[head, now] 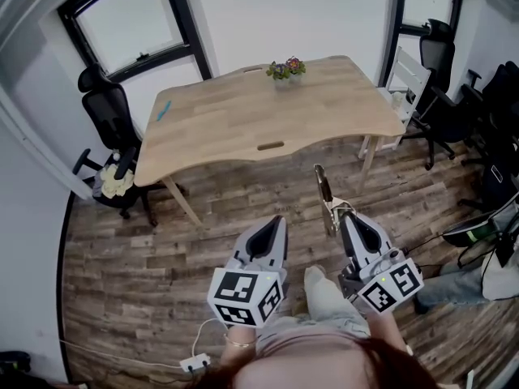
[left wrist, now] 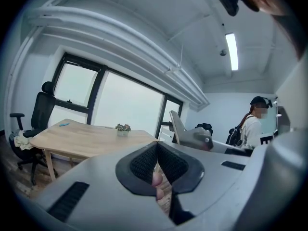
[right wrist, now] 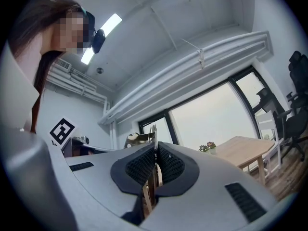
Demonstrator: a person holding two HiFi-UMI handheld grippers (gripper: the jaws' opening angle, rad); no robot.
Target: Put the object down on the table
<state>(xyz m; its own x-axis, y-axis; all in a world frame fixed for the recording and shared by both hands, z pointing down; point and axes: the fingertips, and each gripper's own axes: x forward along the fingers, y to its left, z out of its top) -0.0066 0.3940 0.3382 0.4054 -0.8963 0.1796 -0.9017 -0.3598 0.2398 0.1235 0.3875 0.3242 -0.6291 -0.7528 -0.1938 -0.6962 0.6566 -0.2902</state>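
Two tongs shut, one loaded.
Right tongs [head: 340, 214] pinch a thin metal utensil [head: 324, 190], which sticks up past their tips, presumably a carrying grip. Left tongs [head: 280, 222] are pressed together, empty, just beside. Table [head: 243, 124] lies well ahead of both tips; set-down not yet begun.

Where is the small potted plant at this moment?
In the head view, the potted plant stands at the far edge of the wooden table, roughly midway along it.
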